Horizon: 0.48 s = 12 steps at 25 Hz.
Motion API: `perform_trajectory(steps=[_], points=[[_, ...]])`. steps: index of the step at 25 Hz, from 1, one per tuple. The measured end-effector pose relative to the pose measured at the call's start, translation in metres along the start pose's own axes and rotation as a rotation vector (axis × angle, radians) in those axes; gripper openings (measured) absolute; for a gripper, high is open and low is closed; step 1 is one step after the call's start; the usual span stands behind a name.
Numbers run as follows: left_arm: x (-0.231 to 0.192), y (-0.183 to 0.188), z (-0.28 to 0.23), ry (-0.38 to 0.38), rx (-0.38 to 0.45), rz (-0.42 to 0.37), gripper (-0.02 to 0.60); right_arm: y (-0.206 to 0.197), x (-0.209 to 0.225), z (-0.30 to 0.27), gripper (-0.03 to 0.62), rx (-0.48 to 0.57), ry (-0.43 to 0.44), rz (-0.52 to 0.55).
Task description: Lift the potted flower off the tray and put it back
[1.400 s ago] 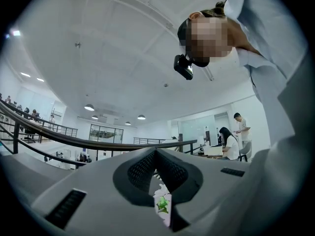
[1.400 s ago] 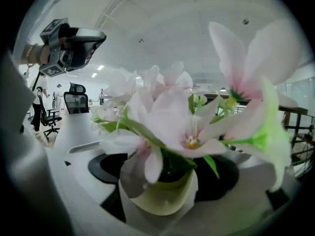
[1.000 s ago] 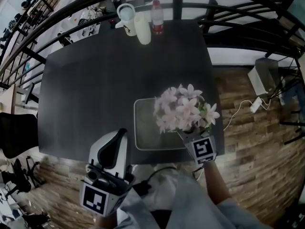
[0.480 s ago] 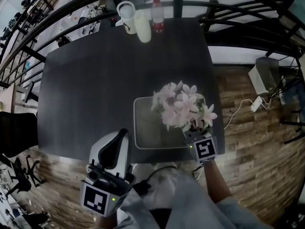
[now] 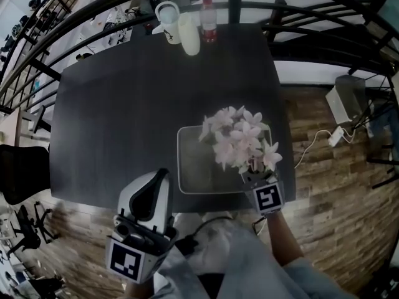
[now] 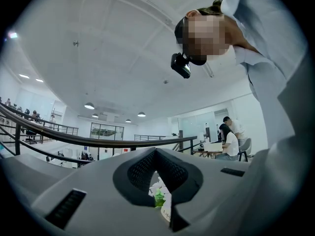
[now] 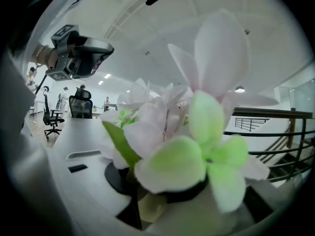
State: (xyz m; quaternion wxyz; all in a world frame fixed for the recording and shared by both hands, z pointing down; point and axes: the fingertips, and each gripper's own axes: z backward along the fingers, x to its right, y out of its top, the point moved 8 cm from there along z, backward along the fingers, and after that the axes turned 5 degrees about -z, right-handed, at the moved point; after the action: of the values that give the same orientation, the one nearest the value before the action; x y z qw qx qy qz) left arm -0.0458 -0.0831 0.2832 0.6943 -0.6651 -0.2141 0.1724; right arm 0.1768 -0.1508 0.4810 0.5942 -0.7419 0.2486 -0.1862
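Observation:
The potted flower (image 5: pixel 240 141), pale pink blooms with green leaves, stands at the right end of the grey tray (image 5: pixel 193 167) near the table's front edge. My right gripper (image 5: pixel 250 174) reaches in under the blooms from the near side. Its jaws have just been closing. In the right gripper view, the pale pot (image 7: pixel 150 208) sits between the dark pads of the right gripper (image 7: pixel 162 200), and they press on it. Petals fill most of that view. My left gripper (image 5: pixel 157 176) hangs off the table's front edge, left of the tray. The left gripper (image 6: pixel 156 154) is shut on nothing.
The dark table (image 5: pixel 124 104) carries a white mug (image 5: pixel 167 18), a pale tumbler (image 5: pixel 189 35) and a red-labelled bottle (image 5: pixel 208 23) at its far edge. Black railings run behind the table. A white box (image 5: pixel 345 98) and cables lie on the wooden floor to the right.
The blooms have swayed slightly over the tray and now sit a little closer to the right gripper. The left gripper has not moved.

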Motion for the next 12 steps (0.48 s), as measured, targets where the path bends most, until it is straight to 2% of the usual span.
perform_trajectory(steps=[12], points=[[-0.002, 0.010, 0.013, 0.002, 0.048, -0.016, -0.002, 0.031, -0.009, 0.010, 0.103, 0.059, -0.024, 0.061]])
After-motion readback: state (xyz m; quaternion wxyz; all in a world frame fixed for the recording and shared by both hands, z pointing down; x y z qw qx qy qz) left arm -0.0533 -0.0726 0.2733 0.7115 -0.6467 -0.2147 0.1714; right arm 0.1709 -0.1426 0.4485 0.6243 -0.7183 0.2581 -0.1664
